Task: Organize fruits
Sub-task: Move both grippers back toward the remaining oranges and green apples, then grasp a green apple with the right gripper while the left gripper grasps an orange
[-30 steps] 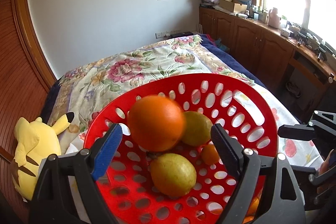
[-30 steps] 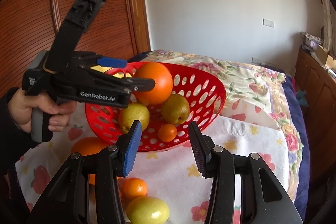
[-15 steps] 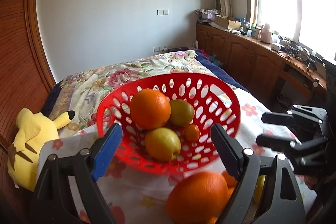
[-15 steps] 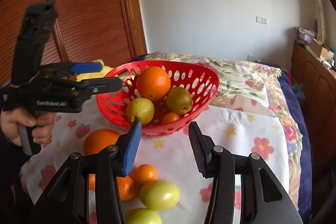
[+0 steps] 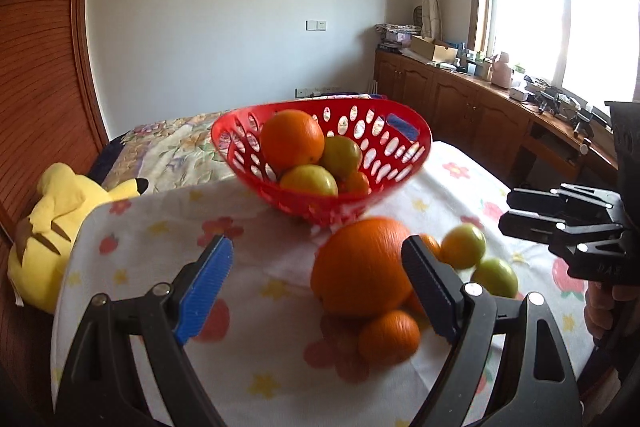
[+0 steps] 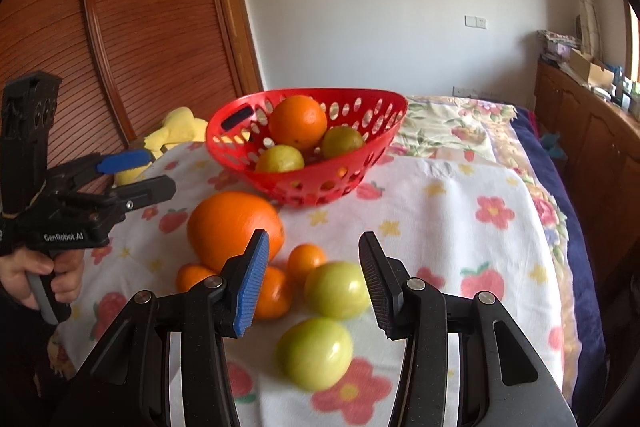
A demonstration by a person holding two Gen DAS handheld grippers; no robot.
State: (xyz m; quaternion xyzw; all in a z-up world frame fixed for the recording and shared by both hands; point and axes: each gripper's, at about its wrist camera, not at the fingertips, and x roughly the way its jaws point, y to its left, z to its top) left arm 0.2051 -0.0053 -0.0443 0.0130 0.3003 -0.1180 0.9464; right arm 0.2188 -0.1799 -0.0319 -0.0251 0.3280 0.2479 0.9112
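A red perforated basket [image 5: 400, 163] [image 6: 360, 163] stands on a flowered cloth and holds a big orange [image 5: 292, 137] [image 6: 297, 121], two green-yellow fruits and a small orange one. In front of it on the cloth lie a big orange [image 5: 362, 267] [image 6: 234, 227], several small oranges [image 5: 390, 335] and two green fruits [image 6: 337, 289] [image 6: 315, 353]. My left gripper [image 5: 316, 287] is open and empty, above the cloth, the big loose orange just inside its right finger. My right gripper [image 6: 312, 283] is open and empty above the loose fruit.
A yellow plush toy [image 5: 56, 215] lies at the cloth's left edge. A wooden sliding door [image 6: 132, 27] stands on the left, wooden cabinets [image 5: 460, 103] under a window on the right. The flowered bedspread [image 6: 444, 131] stretches behind the basket.
Both grippers have pulled back from the basket toward the near side. The loose fruit on the cloth has come into view under them. Both stay open and empty.
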